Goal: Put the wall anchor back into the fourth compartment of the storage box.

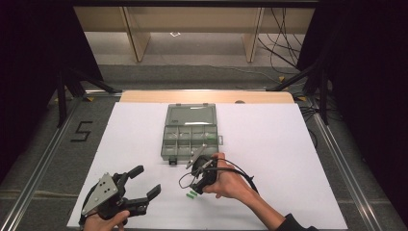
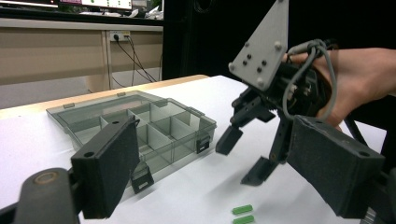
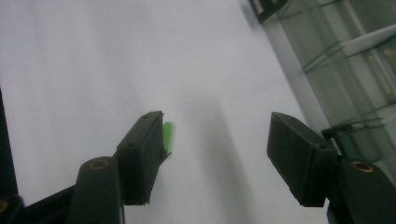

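Left gripper [image 1: 139,188]: it sits low near the front left of the white tabletop [image 1: 288,159]. Its jaws are spread wide with nothing in them.

Green pieces [image 1: 192,194]: two small green sticks lie side by side on the tabletop, in front of the box and just under the right hand. In the left gripper view they lie low down [image 2: 243,213], past the tips of the right gripper.

Right gripper [image 1: 192,185]: it points down at the green pieces. Its jaws are apart and hold nothing.

Where the piece is to the jaws: in the right gripper view one green piece [image 3: 168,135] peeks out right beside the left jaw, on its inner edge. It is not in the middle of the gap. The other jaw is well apart from it.

Clear box [image 1: 190,132]: it lies open behind the hand, with little empty-looking rooms inside.

What could go wrong: the left jaw may land on the piece or push it away, because the piece is off to one side. The jaws may also pinch both pieces, since they lie so close.
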